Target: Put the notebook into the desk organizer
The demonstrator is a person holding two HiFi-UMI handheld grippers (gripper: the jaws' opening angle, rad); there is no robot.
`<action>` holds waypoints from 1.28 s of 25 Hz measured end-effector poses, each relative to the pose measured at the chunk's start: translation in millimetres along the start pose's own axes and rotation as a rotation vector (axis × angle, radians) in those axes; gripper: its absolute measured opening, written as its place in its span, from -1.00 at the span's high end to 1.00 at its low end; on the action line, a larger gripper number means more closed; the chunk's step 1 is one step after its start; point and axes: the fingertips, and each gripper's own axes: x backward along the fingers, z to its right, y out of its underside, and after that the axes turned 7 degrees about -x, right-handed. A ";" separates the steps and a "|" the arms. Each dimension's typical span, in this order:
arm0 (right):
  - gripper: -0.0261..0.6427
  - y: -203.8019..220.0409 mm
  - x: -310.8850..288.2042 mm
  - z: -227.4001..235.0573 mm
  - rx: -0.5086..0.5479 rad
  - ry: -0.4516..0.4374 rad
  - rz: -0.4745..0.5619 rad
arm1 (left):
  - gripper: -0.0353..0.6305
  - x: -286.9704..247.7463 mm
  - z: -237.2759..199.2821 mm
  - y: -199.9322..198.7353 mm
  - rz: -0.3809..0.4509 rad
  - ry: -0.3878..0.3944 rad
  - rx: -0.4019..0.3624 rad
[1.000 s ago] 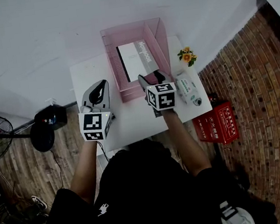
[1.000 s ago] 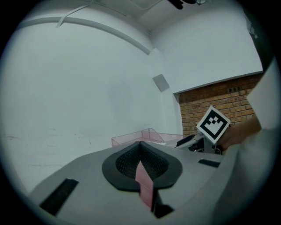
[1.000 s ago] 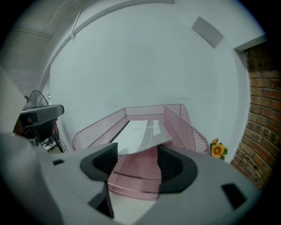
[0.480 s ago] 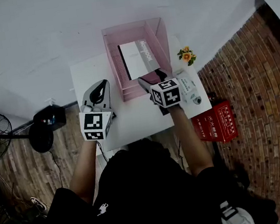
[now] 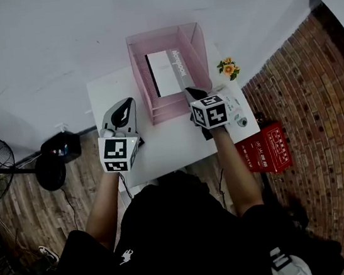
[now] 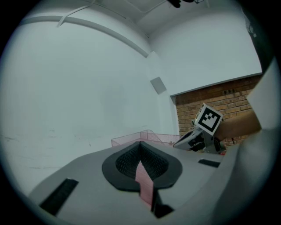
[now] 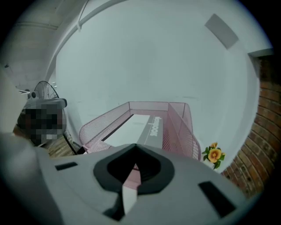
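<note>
Both left fingers [image 5: 118, 117] and right fingers [image 5: 192, 92] are closed, empty; the right just withdrew, leaving the notebook [image 5: 163, 74] ahead inside the desk organizer [image 5: 141, 87].

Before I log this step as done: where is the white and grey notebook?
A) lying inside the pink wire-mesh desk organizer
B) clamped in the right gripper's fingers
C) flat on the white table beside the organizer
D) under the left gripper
A: the white and grey notebook lies flat inside the pink wire-mesh desk organizer, while the right gripper sits at the organizer's near edge with its fingers shut on nothing.
</note>
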 end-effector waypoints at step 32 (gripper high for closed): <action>0.92 -3.4 148.7 -51.9 -0.119 -0.120 0.407 | 0.88 64.0 57.8 -12.4 0.034 0.054 0.081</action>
